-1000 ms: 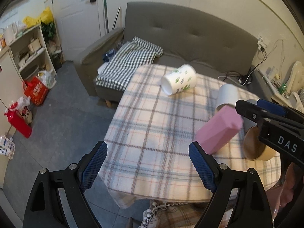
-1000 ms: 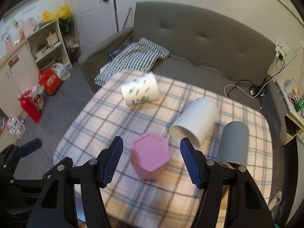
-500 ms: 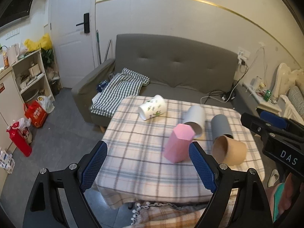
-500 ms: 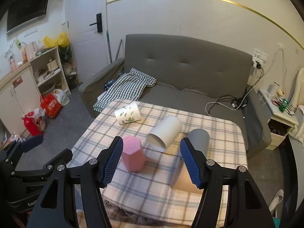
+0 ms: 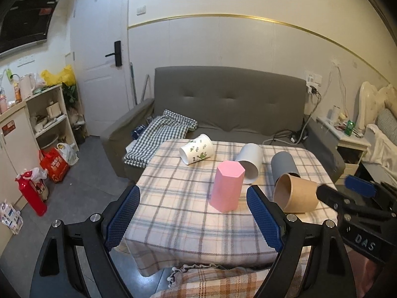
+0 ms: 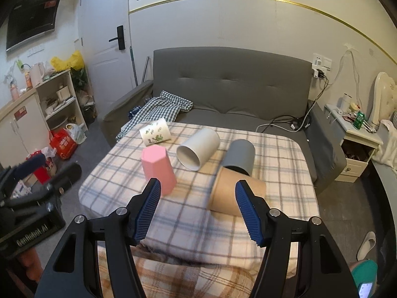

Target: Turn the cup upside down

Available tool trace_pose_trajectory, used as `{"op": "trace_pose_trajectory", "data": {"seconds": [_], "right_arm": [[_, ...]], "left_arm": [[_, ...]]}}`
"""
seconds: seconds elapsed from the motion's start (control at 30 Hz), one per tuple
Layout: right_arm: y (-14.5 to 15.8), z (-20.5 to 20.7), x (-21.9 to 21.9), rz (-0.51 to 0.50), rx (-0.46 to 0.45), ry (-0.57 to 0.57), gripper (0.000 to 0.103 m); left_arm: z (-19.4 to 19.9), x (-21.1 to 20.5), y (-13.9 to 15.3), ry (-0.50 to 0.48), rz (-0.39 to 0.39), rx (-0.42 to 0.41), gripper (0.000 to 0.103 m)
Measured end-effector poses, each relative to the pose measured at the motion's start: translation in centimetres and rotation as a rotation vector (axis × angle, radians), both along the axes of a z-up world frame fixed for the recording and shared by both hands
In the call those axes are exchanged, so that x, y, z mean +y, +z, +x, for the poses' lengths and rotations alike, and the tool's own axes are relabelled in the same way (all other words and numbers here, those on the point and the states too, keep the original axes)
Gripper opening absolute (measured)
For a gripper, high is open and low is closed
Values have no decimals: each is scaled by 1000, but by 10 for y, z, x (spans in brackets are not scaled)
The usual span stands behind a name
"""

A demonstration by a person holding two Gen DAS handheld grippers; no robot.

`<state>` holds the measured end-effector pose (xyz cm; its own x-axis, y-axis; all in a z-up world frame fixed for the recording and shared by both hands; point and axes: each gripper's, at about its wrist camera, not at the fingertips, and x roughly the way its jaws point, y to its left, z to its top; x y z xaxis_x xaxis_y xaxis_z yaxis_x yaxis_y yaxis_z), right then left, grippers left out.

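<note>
Right wrist: five cups (image 6: pixel 157 168), four lying.

Five cups on the table (image 5: pixel 173 223): one pink cup (image 5: pixel 227 186) standing mouth down, and four lying on their sides, namely one leaf-print cup (image 5: pixel 197 149), one white cup (image 5: pixel 249 162), one grey cup (image 5: pixel 282 164), one brown cup (image 5: pixel 295 193). Two grippers: left gripper (image 5: pixel 196 219), right gripper (image 6: pixel 196 211), both with jaws apart

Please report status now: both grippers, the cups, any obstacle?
Left gripper open, empty. Right gripper open, empty. Pink cup upside down; four cups on their sides. No obstacle.
</note>
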<state>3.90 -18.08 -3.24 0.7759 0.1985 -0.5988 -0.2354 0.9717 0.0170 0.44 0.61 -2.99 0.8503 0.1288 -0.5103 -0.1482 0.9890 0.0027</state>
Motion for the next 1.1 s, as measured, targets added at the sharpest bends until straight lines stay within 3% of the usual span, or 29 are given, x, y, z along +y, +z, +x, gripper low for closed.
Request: {"op": "trace_pose_trajectory", "data": {"seconds": [0.07, 0.17, 0.53, 1.1], "right_arm": [[-6, -2, -5, 3, 5, -15, 80], [-11, -2, -11, 3, 14, -20, 87], [-16, 2, -17, 13, 18, -44, 102], [-17, 3, -21, 20, 25, -74, 103]], "left_arm": [[-2, 0, -3, 0, -6, -1, 91], [-2, 1, -9, 19, 4, 6, 99], [-5, -2, -15, 27, 37, 17, 99], [-4, -3, -19, 22, 40, 45, 100]]}}
